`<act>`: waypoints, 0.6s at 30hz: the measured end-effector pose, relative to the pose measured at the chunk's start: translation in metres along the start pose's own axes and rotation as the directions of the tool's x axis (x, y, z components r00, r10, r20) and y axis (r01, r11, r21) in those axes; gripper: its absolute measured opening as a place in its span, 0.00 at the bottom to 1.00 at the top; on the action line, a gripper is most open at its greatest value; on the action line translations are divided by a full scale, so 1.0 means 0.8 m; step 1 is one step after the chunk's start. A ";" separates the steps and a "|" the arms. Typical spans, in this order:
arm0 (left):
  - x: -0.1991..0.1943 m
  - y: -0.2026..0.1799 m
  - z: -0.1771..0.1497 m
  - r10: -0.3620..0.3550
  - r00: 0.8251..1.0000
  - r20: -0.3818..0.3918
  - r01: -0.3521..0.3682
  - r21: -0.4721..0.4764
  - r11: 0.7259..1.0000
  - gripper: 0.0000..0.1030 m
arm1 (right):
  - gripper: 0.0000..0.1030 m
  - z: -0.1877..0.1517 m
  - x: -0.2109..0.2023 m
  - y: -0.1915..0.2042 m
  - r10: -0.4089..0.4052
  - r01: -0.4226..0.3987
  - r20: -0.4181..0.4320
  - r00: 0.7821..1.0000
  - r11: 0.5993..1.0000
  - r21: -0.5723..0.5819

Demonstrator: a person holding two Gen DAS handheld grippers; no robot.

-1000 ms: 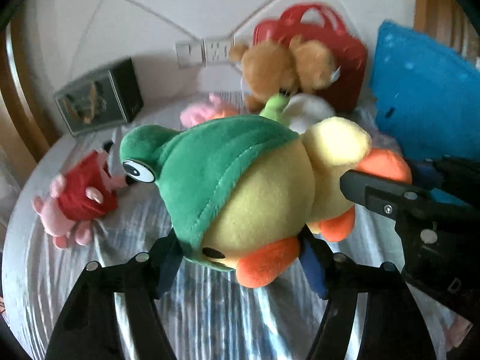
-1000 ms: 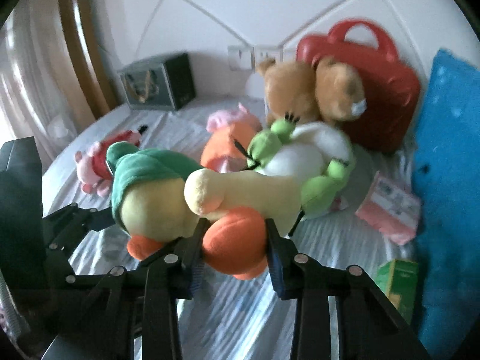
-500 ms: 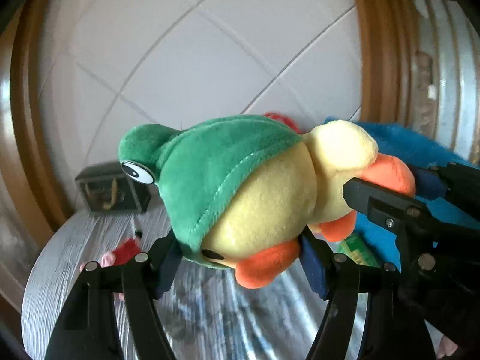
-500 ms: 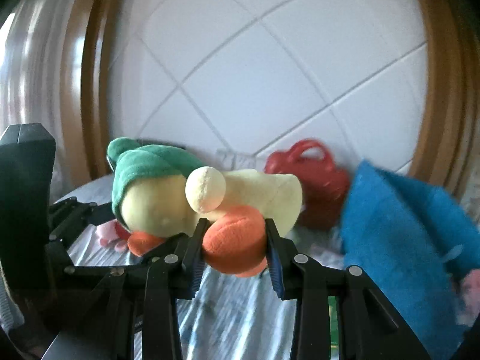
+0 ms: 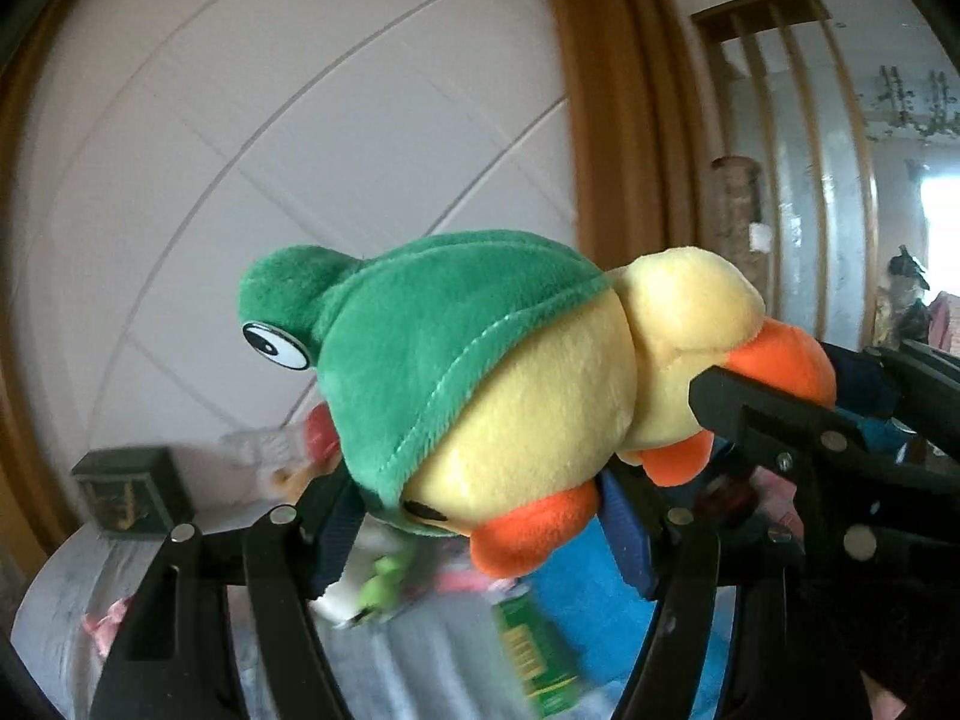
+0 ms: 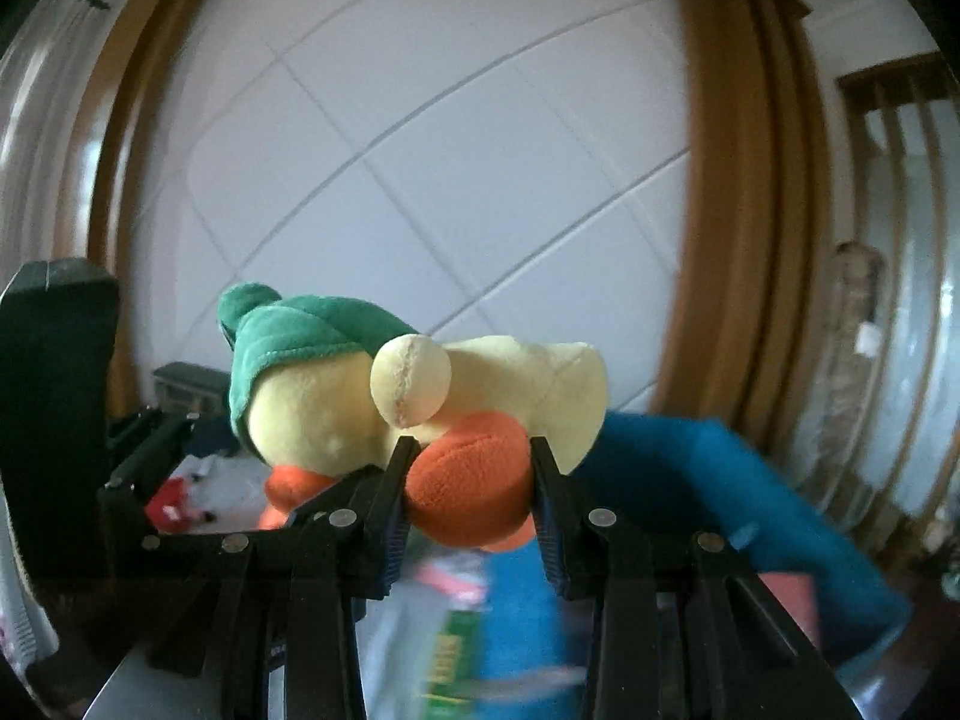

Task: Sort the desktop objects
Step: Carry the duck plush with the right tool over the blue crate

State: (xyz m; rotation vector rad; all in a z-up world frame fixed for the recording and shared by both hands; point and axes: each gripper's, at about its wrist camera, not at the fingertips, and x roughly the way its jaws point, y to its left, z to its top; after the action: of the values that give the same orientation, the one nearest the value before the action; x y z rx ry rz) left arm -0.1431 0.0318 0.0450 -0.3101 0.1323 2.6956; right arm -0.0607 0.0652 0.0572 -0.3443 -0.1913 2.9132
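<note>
White panelling (image 5: 300, 150) fills the upper frame behind your yellow duck plush (image 5: 510, 396), mid-frame and lifted clear. Your left gripper (image 5: 480, 516) clamps its head; your right gripper (image 6: 468, 480) pinches its orange foot (image 6: 468, 486).

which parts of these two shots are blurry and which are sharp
Left wrist view: the plush duck held in the left gripper is sharp, while the green box and toys below are smeared by motion blur. Right wrist view: the duck's orange foot in the right gripper is crisp; the blue cushion and clutter beneath are blurred. Fisheye distortion bends the brown frame.
</note>
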 end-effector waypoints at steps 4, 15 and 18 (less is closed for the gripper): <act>0.027 -0.102 0.024 -0.010 1.000 -0.003 0.010 0.024 1.000 0.69 | 0.34 -0.006 -0.013 -0.100 -0.044 0.044 0.000 0.999 0.999 -0.014; 0.105 -0.229 0.013 -0.007 0.975 -0.223 0.018 0.047 0.999 0.73 | 0.34 -0.059 0.024 -0.254 -0.004 0.016 -0.156 0.988 0.997 0.072; 0.112 -0.237 0.004 0.008 0.968 -0.251 0.007 0.060 0.998 0.79 | 0.37 -0.071 0.025 -0.264 0.000 0.017 -0.175 0.985 0.995 0.097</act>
State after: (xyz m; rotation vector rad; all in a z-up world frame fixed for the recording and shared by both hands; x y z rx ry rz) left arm -0.1437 0.2403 0.0183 -0.6324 0.2879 2.6361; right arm -0.0275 0.2806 0.0297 -0.5779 -0.0226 2.8511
